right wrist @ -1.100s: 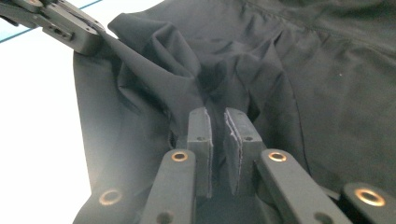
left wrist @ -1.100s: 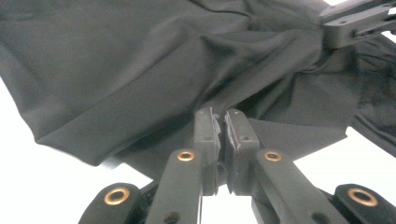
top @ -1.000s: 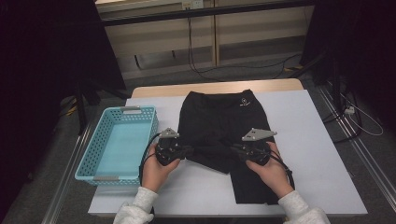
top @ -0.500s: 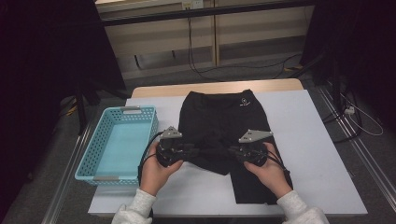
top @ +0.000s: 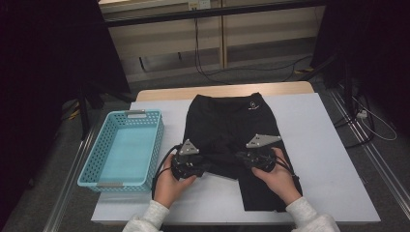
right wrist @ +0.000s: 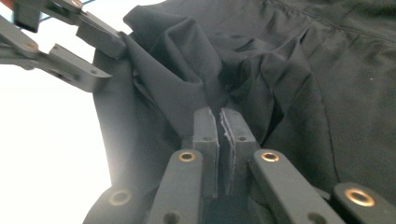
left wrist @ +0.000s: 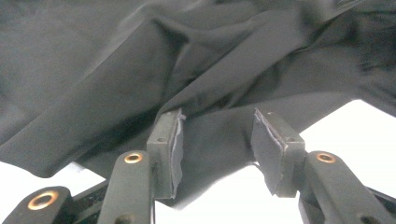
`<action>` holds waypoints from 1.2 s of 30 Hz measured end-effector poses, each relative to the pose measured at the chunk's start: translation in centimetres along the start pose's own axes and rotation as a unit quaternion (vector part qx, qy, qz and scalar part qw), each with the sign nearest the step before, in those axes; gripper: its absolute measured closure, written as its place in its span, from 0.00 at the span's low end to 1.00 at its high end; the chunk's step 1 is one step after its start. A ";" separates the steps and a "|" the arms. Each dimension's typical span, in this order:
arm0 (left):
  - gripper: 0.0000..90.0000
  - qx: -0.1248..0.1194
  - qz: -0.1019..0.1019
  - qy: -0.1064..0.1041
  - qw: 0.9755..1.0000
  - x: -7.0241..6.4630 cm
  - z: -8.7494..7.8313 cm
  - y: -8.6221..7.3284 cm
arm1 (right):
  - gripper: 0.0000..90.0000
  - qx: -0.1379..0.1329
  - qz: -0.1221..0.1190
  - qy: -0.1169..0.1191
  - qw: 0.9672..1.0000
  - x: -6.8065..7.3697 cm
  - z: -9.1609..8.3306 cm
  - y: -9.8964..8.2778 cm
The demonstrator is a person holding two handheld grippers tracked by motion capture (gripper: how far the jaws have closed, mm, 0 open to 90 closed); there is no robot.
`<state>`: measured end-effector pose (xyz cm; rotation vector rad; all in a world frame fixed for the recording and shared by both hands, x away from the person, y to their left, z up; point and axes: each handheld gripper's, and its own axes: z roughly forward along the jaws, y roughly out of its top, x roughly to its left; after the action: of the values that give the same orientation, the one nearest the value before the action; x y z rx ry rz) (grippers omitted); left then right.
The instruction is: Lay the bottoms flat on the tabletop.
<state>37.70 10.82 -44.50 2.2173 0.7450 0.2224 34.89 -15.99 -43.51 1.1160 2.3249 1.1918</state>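
White table (top: 329,145), dim room. Black shorts (top: 227,125) lie just right of the blue basket (top: 123,147). Left gripper (left wrist: 217,140): jaws just been opening, cloth edge loose between them. Right gripper (right wrist: 219,128) clamped on a fold.

The black fabric garment (top: 232,130) covers the middle of the white desk (top: 329,159). Bare desk lies open to its right and along the near edge. The light-blue perforated plastic basket (top: 123,147) blocks the left side.
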 end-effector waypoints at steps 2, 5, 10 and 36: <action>0.64 0.006 -0.010 -0.006 1.000 0.2 0.4 -0.2 | 0.95 0.001 -0.001 0.000 1.000 0.0 0.0 0.0; 0.77 0.007 -0.012 -0.013 1.000 0.2 0.4 -0.4 | 0.94 0.002 -0.002 0.000 1.000 0.1 0.0 0.0; 0.93 0.019 -0.010 -0.026 0.999 0.0 0.0 -0.3 | 0.90 0.004 -0.006 0.002 1.000 0.2 -0.4 0.0; 0.69 -0.003 -0.001 -0.003 1.000 0.0 0.5 -0.7 | 1.00 0.022 -0.040 0.008 0.999 1.7 0.2 0.2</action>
<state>37.63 10.91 -45.32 2.2109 0.7434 0.2171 34.01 -14.59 -43.37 1.0212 2.3959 1.1300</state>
